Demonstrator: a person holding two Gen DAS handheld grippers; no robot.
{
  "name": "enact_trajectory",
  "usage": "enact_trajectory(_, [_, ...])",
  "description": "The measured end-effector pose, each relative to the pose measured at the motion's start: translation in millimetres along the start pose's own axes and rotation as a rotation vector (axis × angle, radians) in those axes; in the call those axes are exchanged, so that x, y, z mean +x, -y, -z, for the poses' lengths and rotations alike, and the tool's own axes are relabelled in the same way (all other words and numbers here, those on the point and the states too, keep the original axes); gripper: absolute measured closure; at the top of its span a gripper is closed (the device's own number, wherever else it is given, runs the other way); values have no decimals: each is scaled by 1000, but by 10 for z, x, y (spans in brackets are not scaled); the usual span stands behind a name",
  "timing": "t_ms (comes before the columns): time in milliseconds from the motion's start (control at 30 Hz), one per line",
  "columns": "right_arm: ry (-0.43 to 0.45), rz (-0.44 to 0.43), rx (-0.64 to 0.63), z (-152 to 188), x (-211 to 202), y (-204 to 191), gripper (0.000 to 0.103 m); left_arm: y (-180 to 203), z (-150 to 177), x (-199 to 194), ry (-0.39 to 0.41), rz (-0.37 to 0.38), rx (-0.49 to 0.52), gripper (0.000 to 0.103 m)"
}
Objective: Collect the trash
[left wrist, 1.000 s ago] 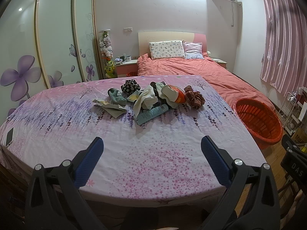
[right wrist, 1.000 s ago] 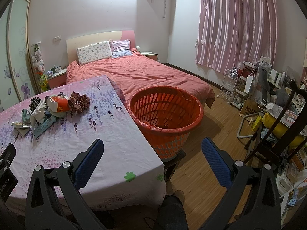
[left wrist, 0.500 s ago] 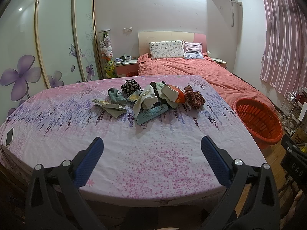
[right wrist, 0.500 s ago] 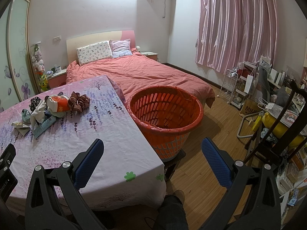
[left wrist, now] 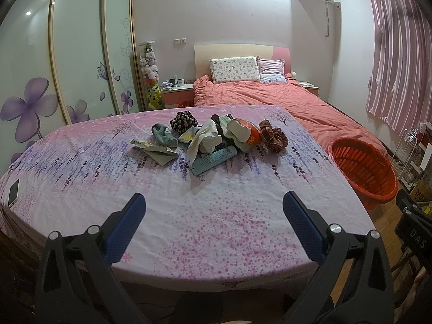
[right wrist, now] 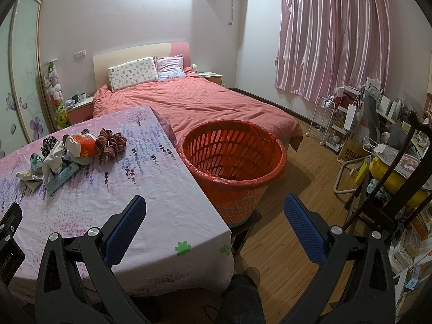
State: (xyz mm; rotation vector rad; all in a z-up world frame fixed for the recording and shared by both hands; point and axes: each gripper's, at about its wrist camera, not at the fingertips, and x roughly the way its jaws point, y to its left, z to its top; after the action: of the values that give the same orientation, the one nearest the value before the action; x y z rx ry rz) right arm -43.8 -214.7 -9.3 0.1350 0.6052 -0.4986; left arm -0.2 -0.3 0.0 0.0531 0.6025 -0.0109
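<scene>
Left wrist view: left gripper [left wrist: 210, 205] over near table [left wrist: 81, 189] edge, fingers spread wide, empty. Trash pile [left wrist: 213, 140] heaped mid-table. Right gripper [right wrist: 213, 205] likewise agape, empty, beside basket [right wrist: 232, 186] parked handy for drops.

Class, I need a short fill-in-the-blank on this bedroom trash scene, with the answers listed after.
1. The orange basket stands on the ____.
2. The left hand-held gripper is ____ and holds nothing.
3. The trash pile lies on the ____.
4. The phone lies near the table's ____ edge.

Answers: floor; open; table; left
</scene>
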Motion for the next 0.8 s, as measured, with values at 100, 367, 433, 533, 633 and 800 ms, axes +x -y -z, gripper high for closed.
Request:
enact_trajectory(100, [-1,0,0,1,1,0,2,0,0,1,0,0,0,4])
enact_trajectory(367, [-1,-1,0,3,0,1,2,1,0,1,0,0,0,4])
enact_trajectory(433, [-2,-1,1,4,-1,3,2,0,0,1,-1,0,0,4])
enact_trajectory(533, [-1,0,0,7,-4,6,2,1,0,1,-1,0,0,3])
enact_trajectory(633, [-2,-1,0,8,-6,10,2,1,0,1,-1,0,0,4])
enact_trajectory(800, [-2,-1,1,10,0,21,2,0,0,3,-1,0,1,4])
